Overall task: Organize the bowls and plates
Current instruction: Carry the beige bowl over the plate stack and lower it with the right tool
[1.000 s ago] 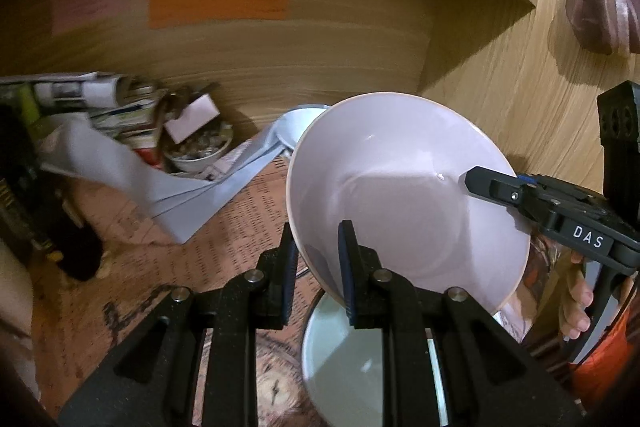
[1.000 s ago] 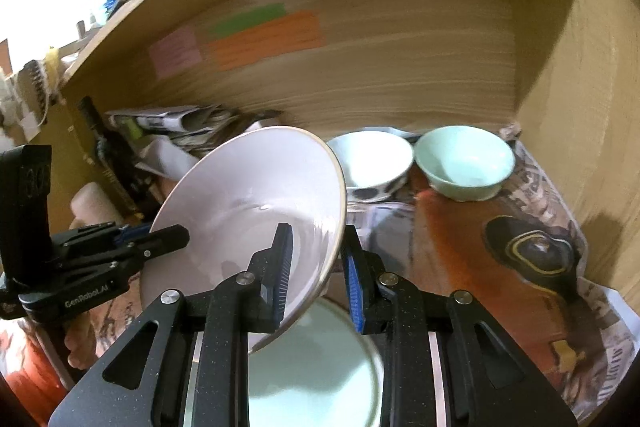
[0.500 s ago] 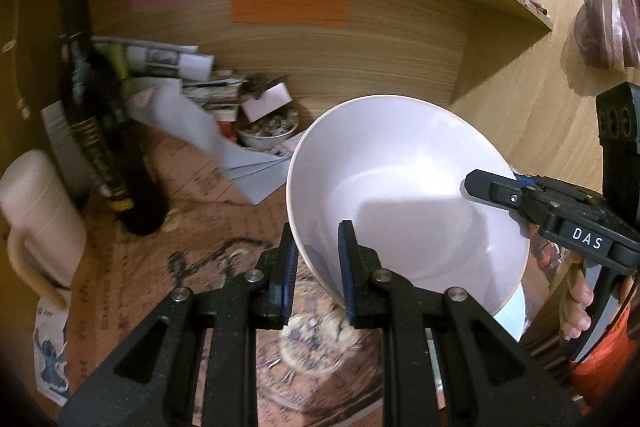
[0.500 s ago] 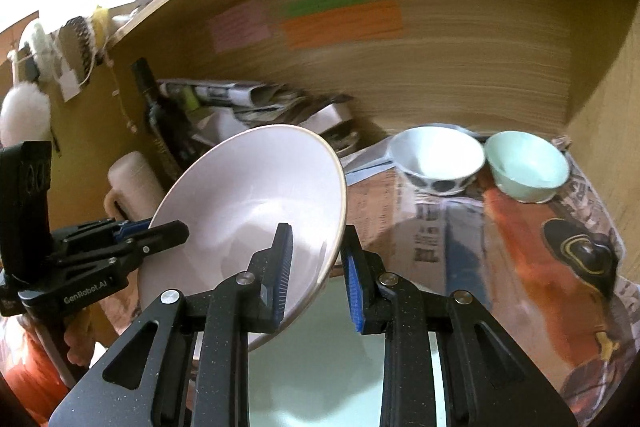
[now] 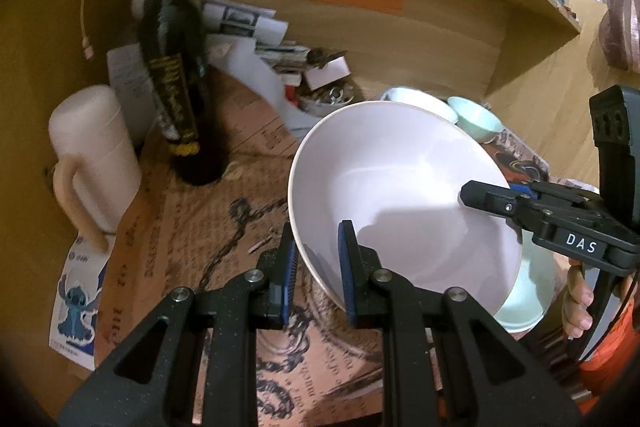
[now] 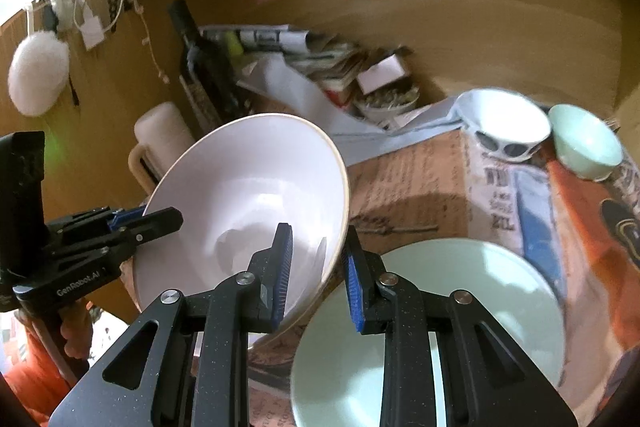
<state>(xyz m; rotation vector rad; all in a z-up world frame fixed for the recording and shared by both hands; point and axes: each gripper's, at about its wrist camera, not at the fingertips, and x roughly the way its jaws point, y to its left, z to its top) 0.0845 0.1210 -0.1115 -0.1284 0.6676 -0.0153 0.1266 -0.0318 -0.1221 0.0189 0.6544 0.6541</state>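
A large pale pink bowl is held tilted in the air by both grippers. My left gripper is shut on its left rim. My right gripper is shut on its right rim; the bowl also shows in the right wrist view. A pale green plate lies on the papered shelf below and to the right of the bowl. A white patterned bowl and a small green bowl stand at the back right.
A dark wine bottle and a cream jug stand at the left. Rolled newspapers and a small dish of bits crowd the back wall. Wooden side walls close the shelf on both sides.
Both grippers have carried the pink bowl to the left and pulled back; the bottle and jug have come into view, and the green plate now lies to the right of the bowl.
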